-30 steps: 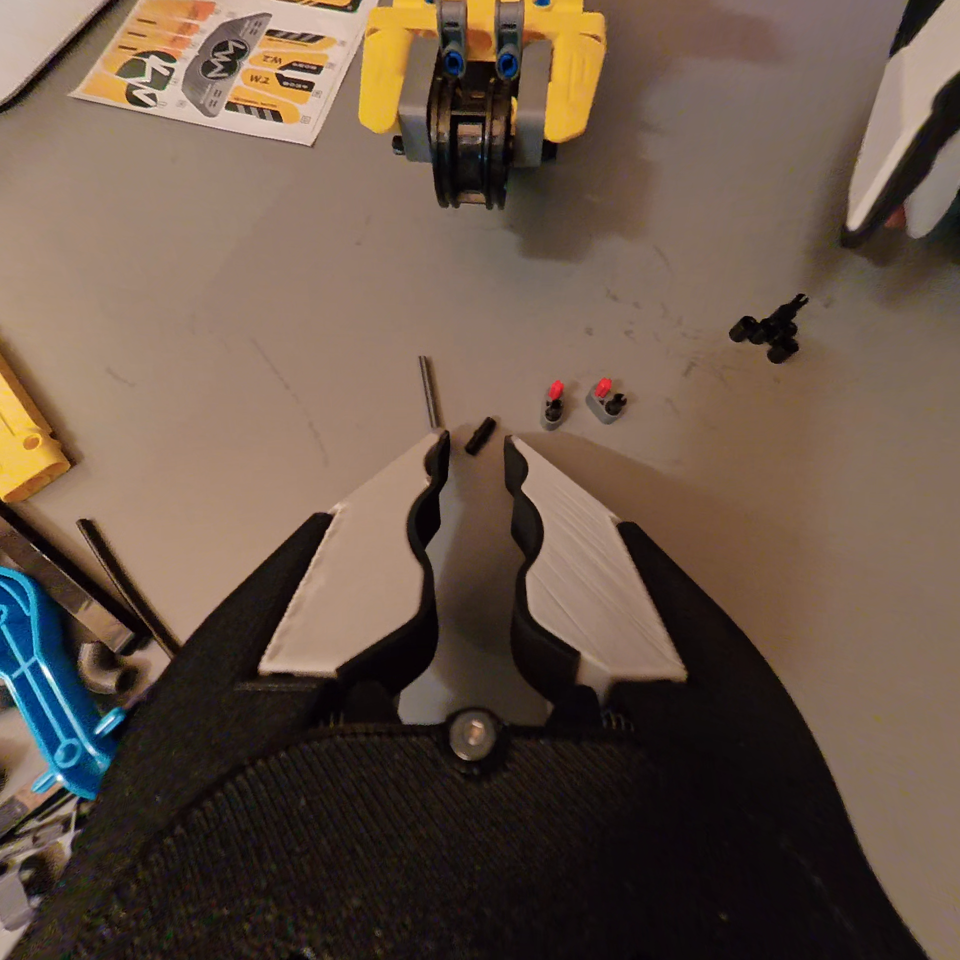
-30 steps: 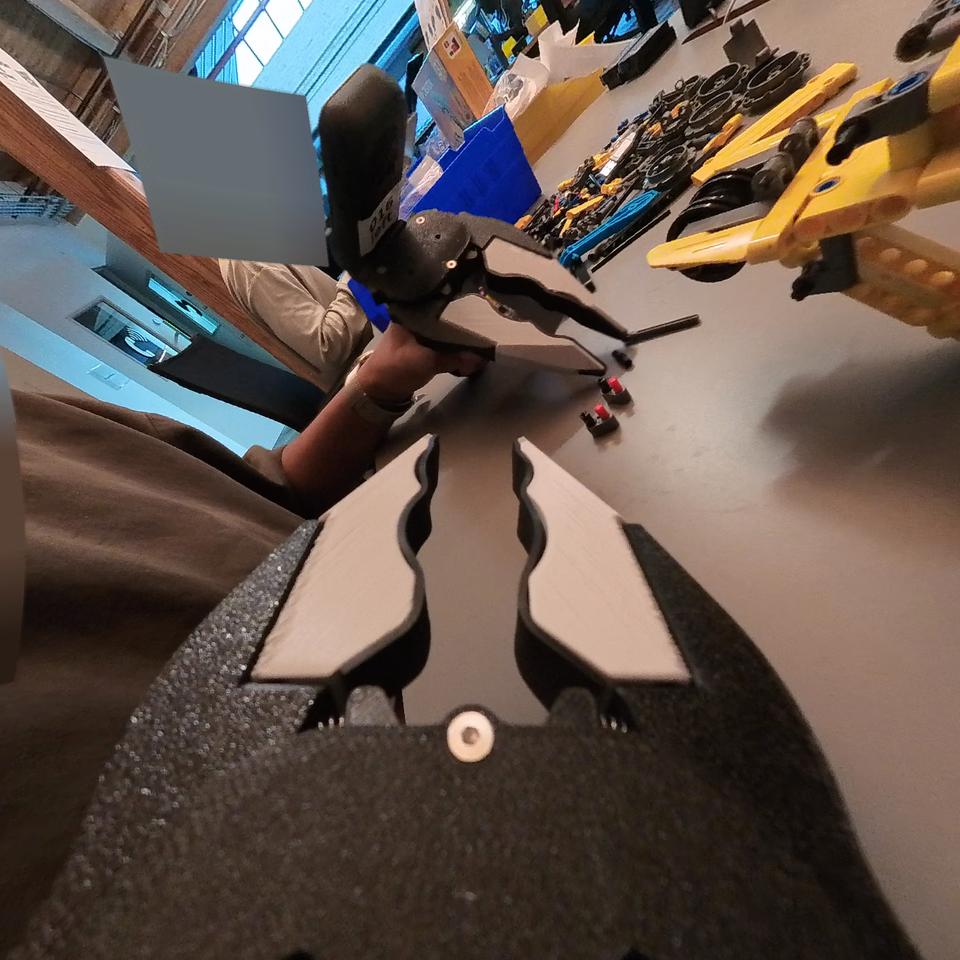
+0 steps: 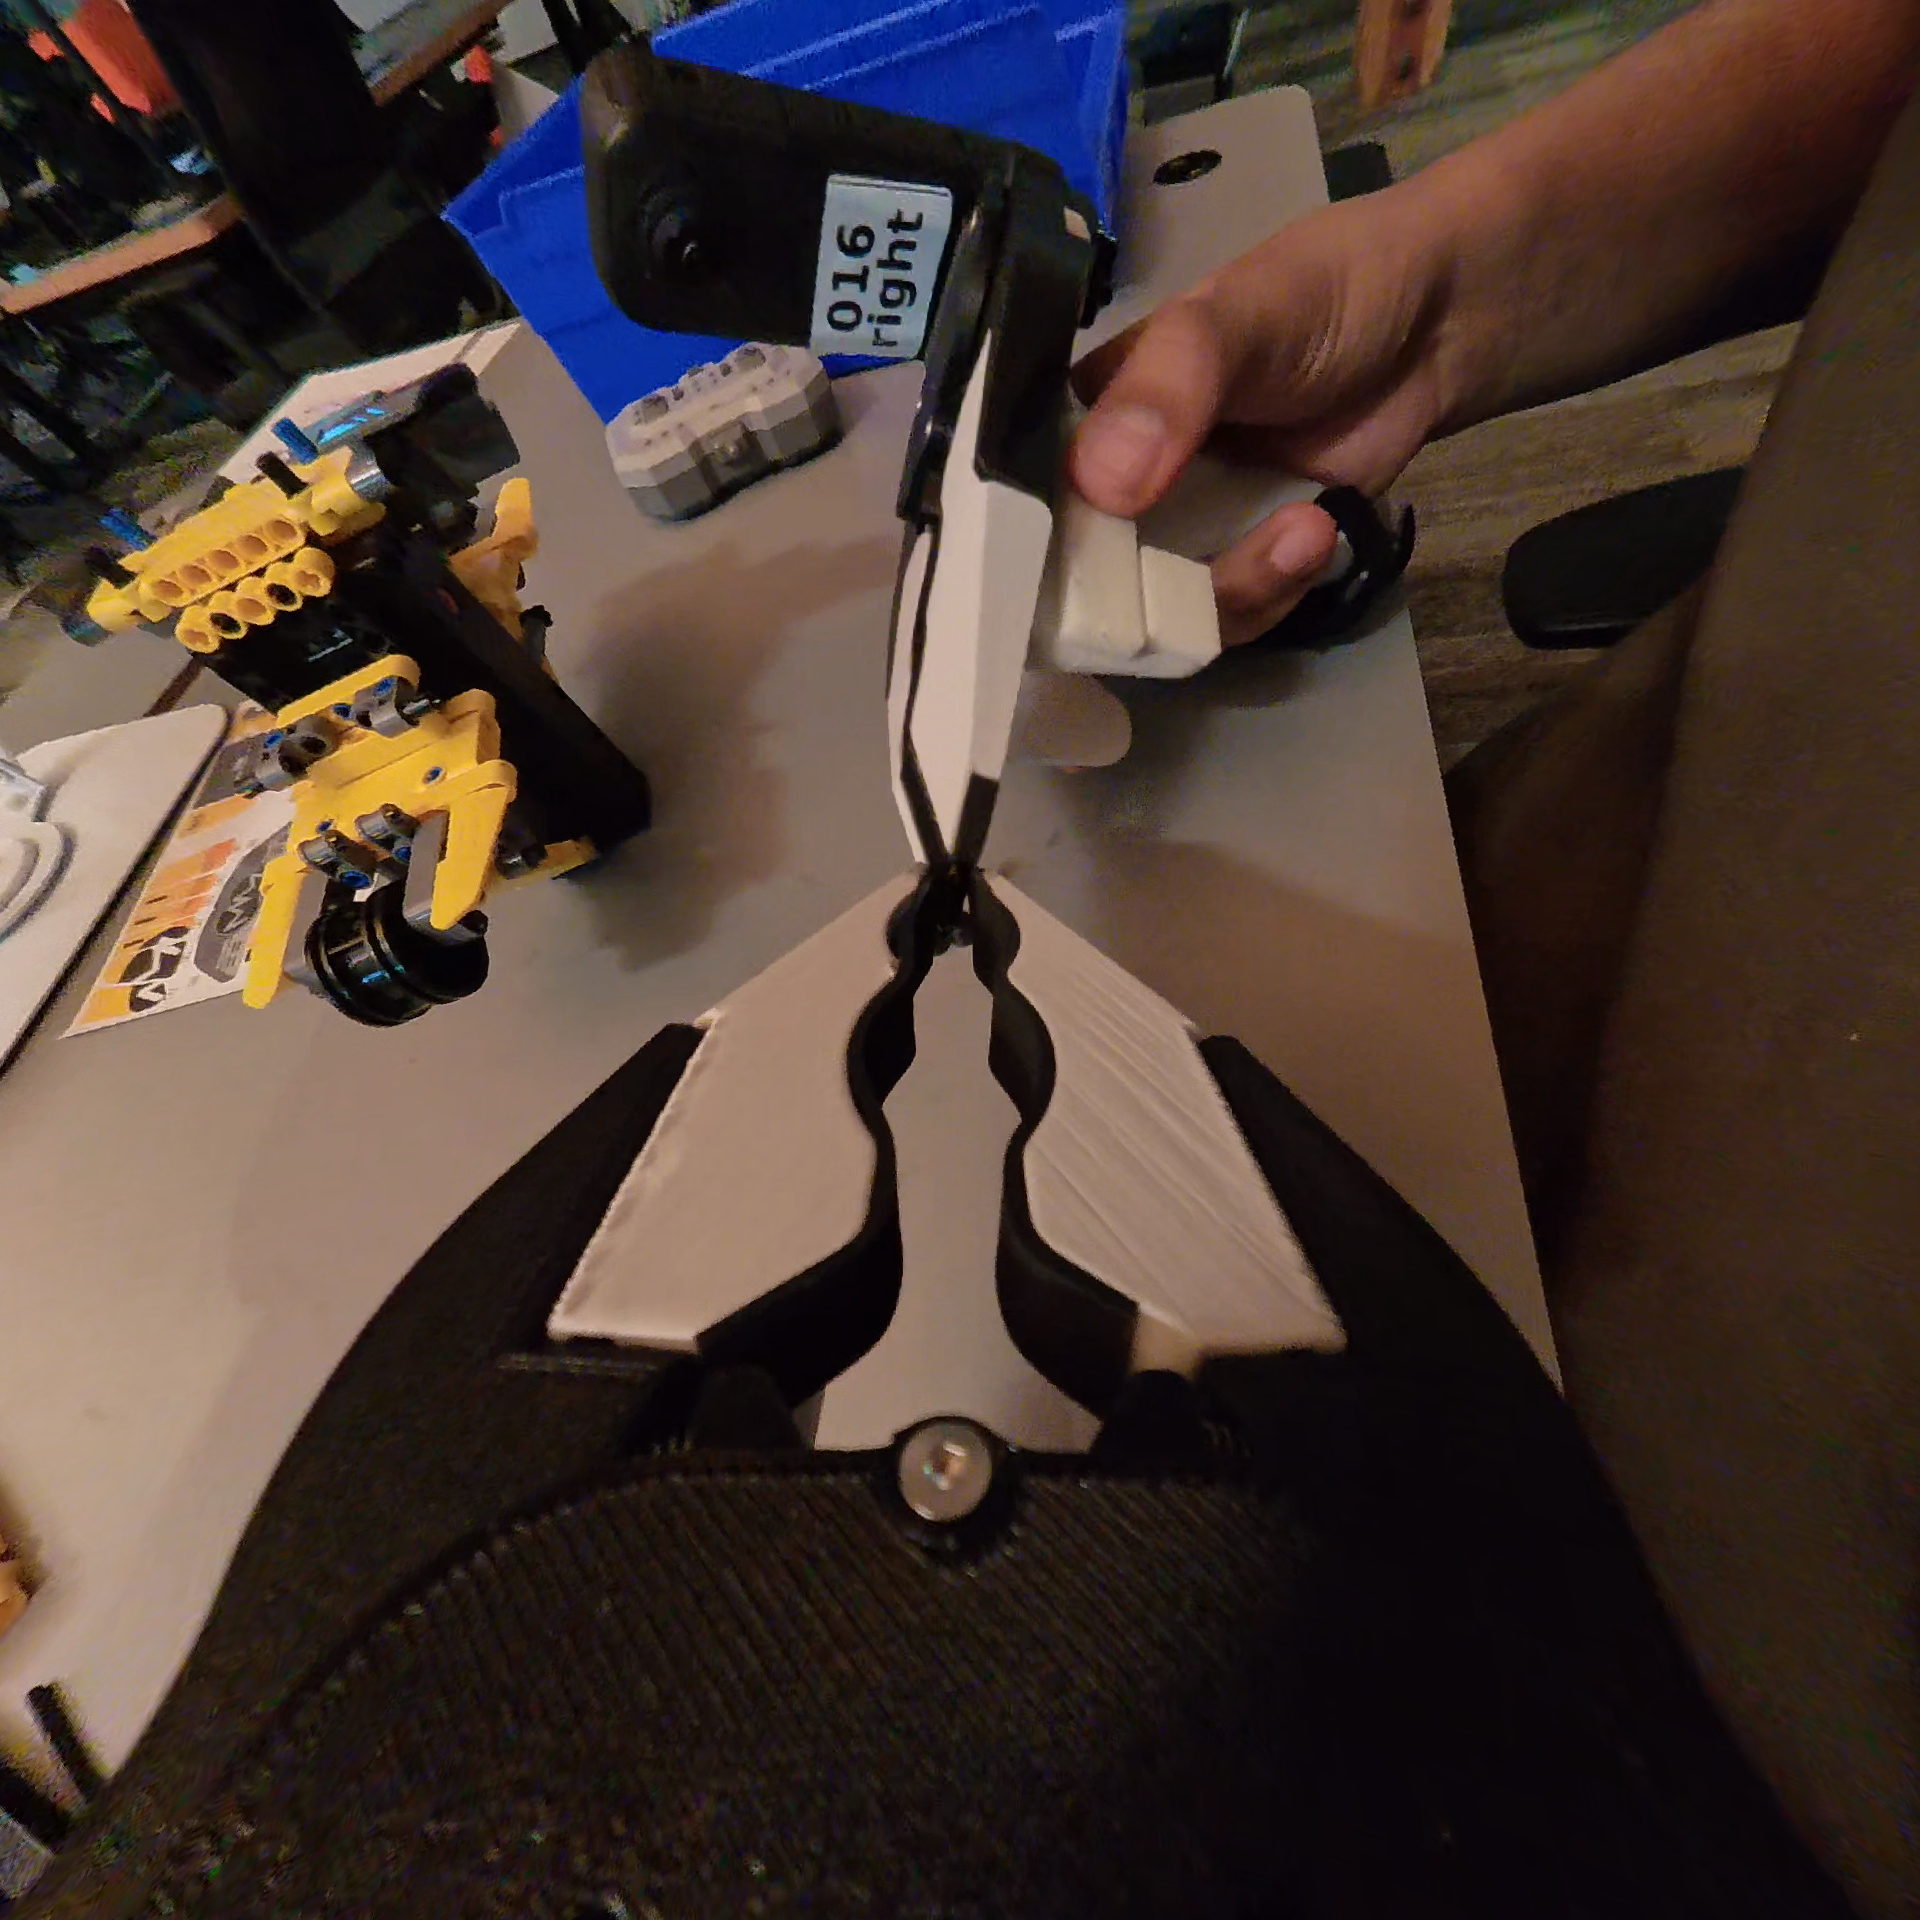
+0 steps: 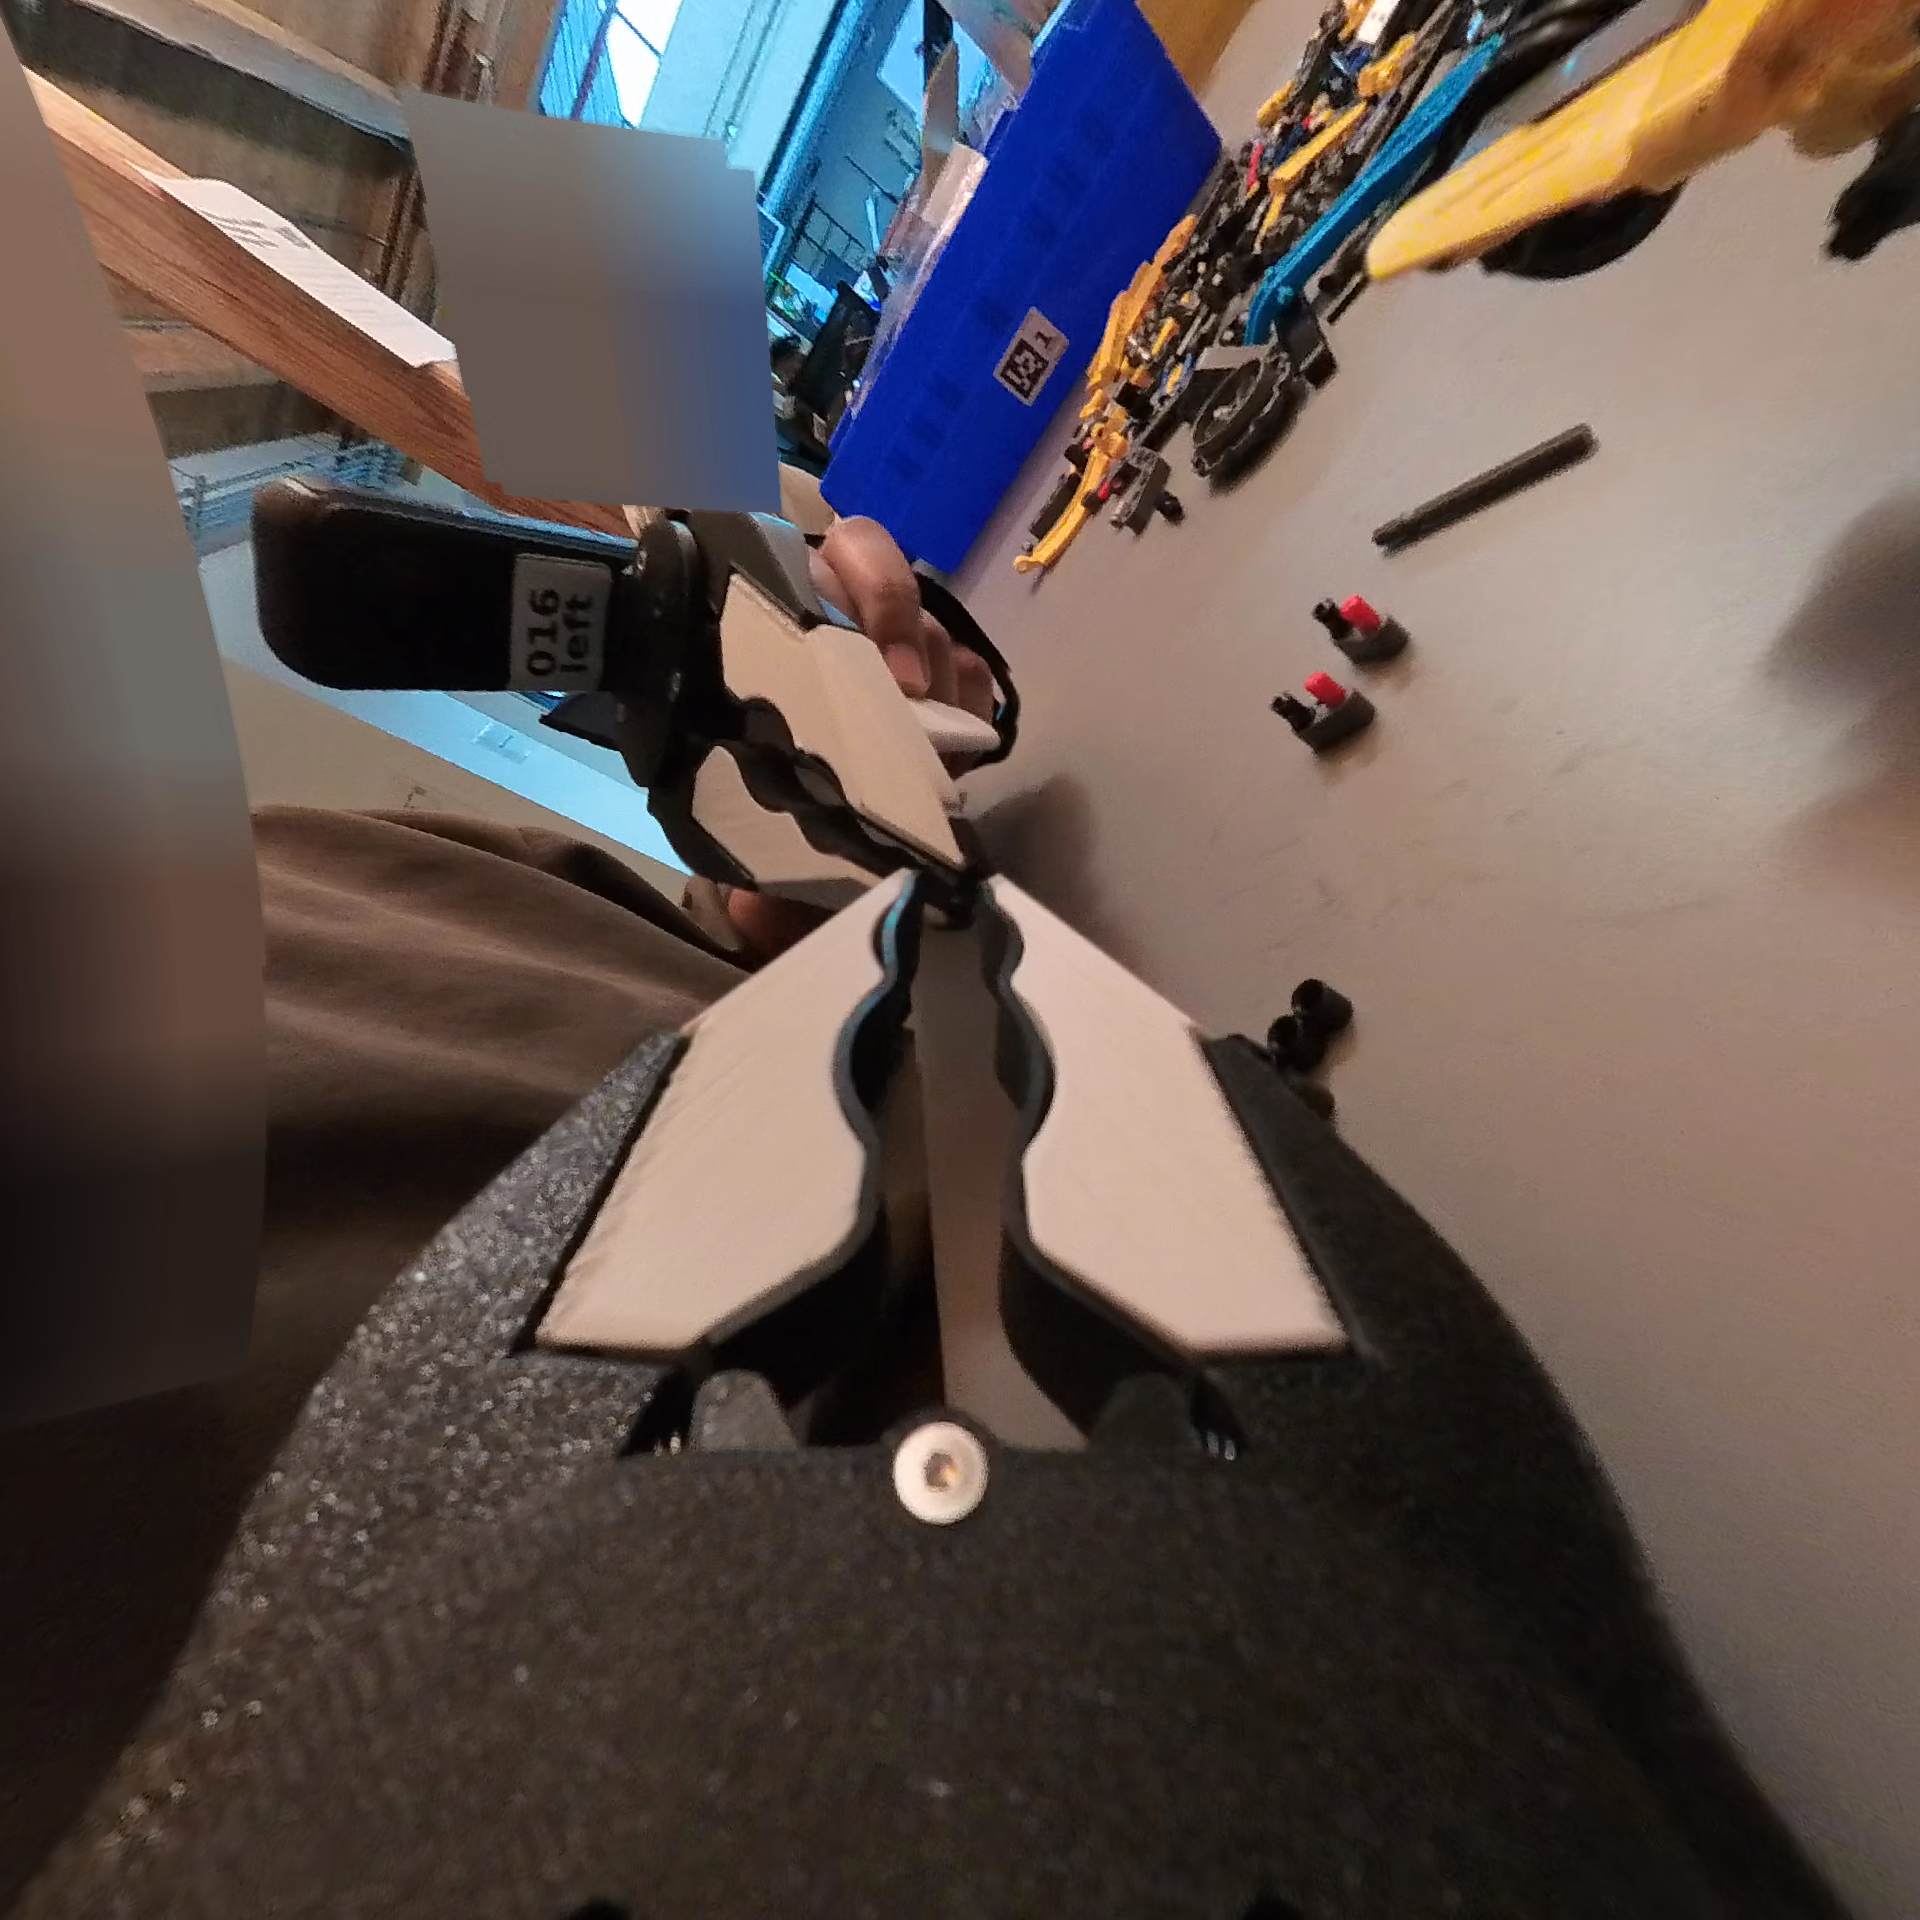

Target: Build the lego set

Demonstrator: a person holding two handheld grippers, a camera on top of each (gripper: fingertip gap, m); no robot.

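Observation:
My left gripper (image 3: 940, 920) is raised off the grey table (image 3: 312, 1195) with its jaws nearly shut on a small black pin (image 3: 943, 902). My right gripper (image 3: 940, 860) comes down from above, held by a hand (image 3: 1299, 343), and meets it tip to tip. In the right wrist view my right gripper (image 4: 945, 906) is closed on the same small black piece (image 4: 951, 902), and my left gripper (image 4: 961, 857) reaches in from the upper left. I cannot tell whether one piece or two sit between the tips.
A yellow and black brick model (image 3: 395, 727) stands left on a sticker sheet (image 3: 177, 935). A grey box (image 3: 727, 436) and a blue bin (image 3: 831, 156) sit behind. Two grey pieces with red pins (image 4: 1340, 675), a black axle (image 4: 1486, 488) and a black connector (image 4: 1309, 1013) lie on the table. My left and right fingertips are right by each other.
My left gripper closed on the black pin, lifted it off the table and turned towards the right gripper. My right gripper closed and came tip to tip with the left.

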